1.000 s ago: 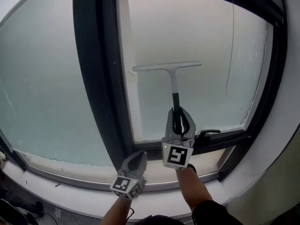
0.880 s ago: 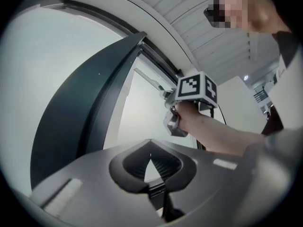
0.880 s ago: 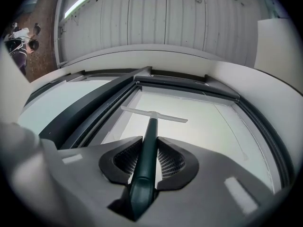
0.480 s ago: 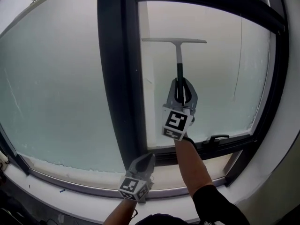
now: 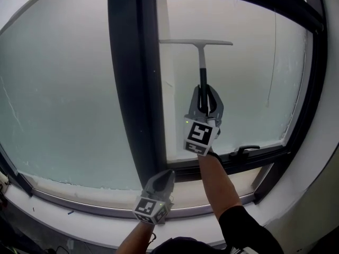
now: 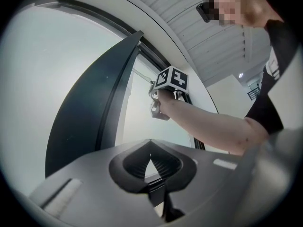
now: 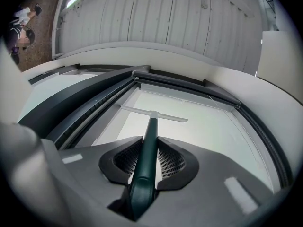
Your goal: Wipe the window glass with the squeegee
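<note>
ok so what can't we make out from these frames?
- Whether the squeegee touches the window glass: the head view is face-on, the right gripper view too oblique.
- Lower end of the squeegee in the head view: hidden inside the right gripper.
- Shape of the window handle: too small in the head view.
- Outdoors: the glass is hazy in every view.
- Top of the window frame: cut off by the head view's upper edge.
</note>
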Motion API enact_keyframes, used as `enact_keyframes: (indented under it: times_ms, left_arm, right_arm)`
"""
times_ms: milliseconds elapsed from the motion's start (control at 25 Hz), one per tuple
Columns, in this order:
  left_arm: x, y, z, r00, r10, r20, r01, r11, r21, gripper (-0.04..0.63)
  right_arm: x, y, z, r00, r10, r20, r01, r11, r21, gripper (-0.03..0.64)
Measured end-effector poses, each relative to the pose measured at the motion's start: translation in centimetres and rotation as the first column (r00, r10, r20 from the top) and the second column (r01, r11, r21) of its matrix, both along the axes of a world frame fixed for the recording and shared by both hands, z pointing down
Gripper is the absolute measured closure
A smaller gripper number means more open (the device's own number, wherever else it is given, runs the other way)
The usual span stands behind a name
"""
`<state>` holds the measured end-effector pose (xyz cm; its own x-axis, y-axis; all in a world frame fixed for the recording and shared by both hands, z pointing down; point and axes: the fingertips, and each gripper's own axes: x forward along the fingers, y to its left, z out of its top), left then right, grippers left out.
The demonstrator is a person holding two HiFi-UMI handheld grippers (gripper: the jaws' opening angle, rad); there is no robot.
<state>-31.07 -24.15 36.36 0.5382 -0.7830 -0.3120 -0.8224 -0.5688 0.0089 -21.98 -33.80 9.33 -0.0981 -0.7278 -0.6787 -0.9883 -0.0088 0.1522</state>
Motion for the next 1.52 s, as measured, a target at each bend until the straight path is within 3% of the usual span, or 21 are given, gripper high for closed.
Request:
enact_keyframes:
  times_ms: [1520]
  left_arm:
    - [0.7, -1.5, 2.2, 0.999, -0.023, 0.035, 0.024, 0.999, -0.032, 0.597]
  right_arm:
    - [0.5, 1.6, 7.7, 0.999, 0.002, -0.040, -0.004, 0.999, -0.048, 0.520]
